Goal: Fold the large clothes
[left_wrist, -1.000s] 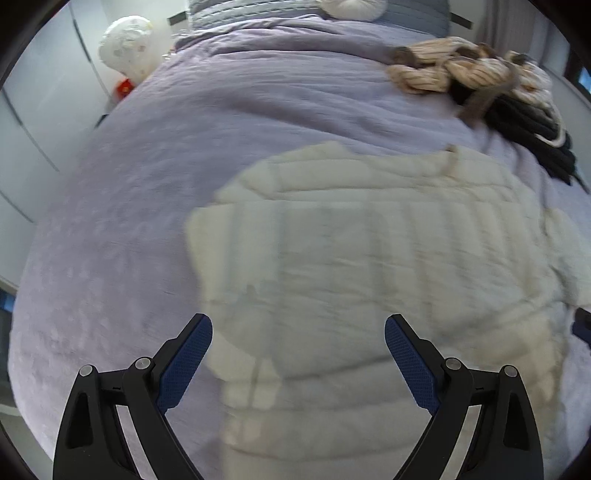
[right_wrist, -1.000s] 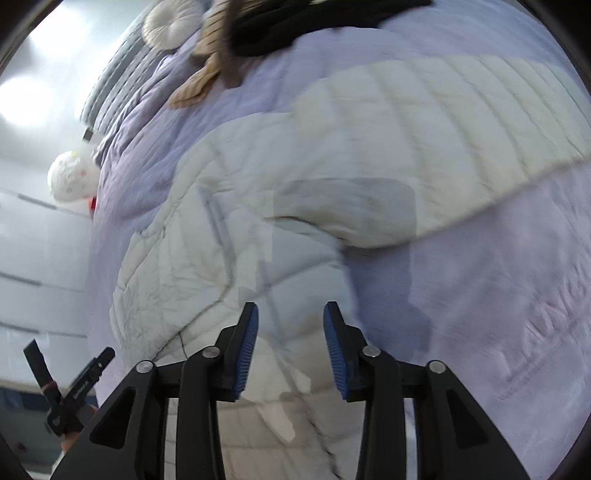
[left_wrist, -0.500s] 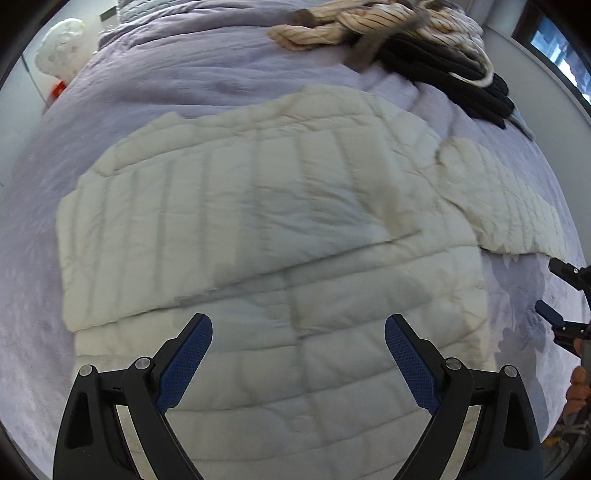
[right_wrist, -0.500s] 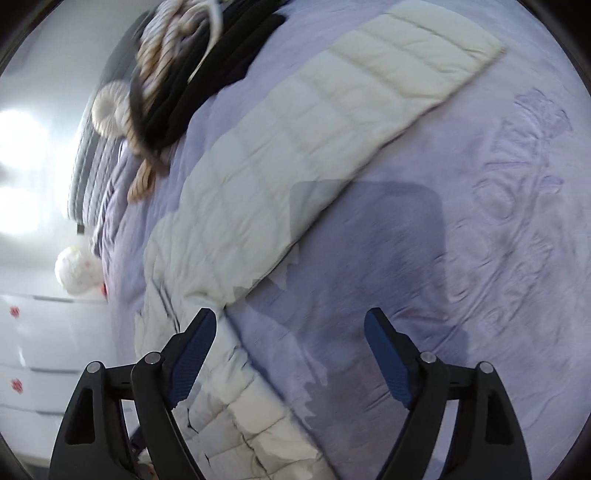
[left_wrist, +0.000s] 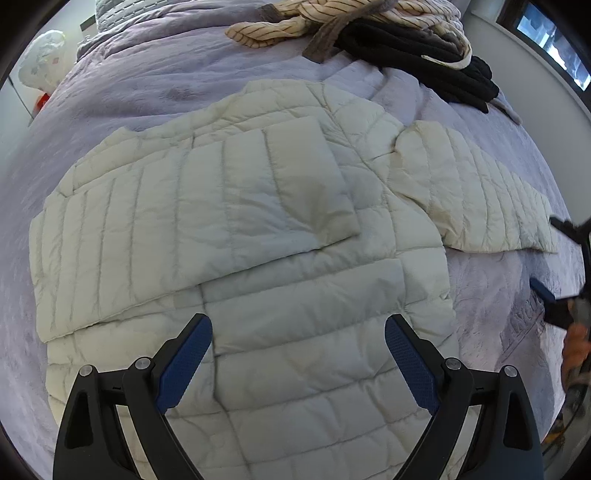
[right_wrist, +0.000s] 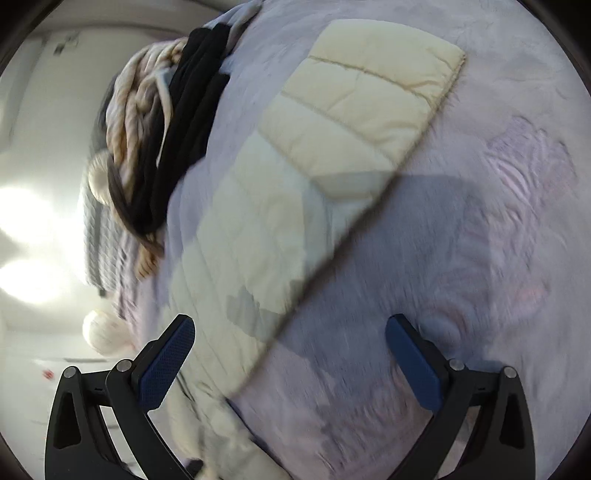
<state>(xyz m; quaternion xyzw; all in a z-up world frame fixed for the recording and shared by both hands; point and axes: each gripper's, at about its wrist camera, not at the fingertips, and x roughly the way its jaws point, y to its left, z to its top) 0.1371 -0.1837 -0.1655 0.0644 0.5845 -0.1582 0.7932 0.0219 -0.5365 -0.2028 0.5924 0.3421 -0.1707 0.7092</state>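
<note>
A cream quilted puffer jacket point(left_wrist: 258, 240) lies flat on a lilac bedspread point(left_wrist: 147, 85). One sleeve is folded across its chest, and the other sleeve point(left_wrist: 480, 192) stretches out to the right. My left gripper point(left_wrist: 297, 343) hovers open over the jacket's lower body with nothing between its fingers. In the right wrist view the outstretched sleeve point(right_wrist: 351, 110) runs diagonally; my right gripper point(right_wrist: 290, 343) hangs above its near part and the bedspread point(right_wrist: 480, 221), jaws opening wide, gripping nothing. The right gripper point(left_wrist: 561, 266) also shows at the left wrist view's right edge.
A pile of striped beige clothing point(left_wrist: 332, 18) and black clothing point(left_wrist: 424, 70) sits at the far end of the bed. A white round object point(left_wrist: 40, 62) stands beyond the bed's far left corner. A window point(left_wrist: 554, 40) is at the far right.
Both views have swept across the bed toward the jacket's right side. The right gripper's jaws went from narrow to wide open and its view rolled. The left jaws stayed open.
</note>
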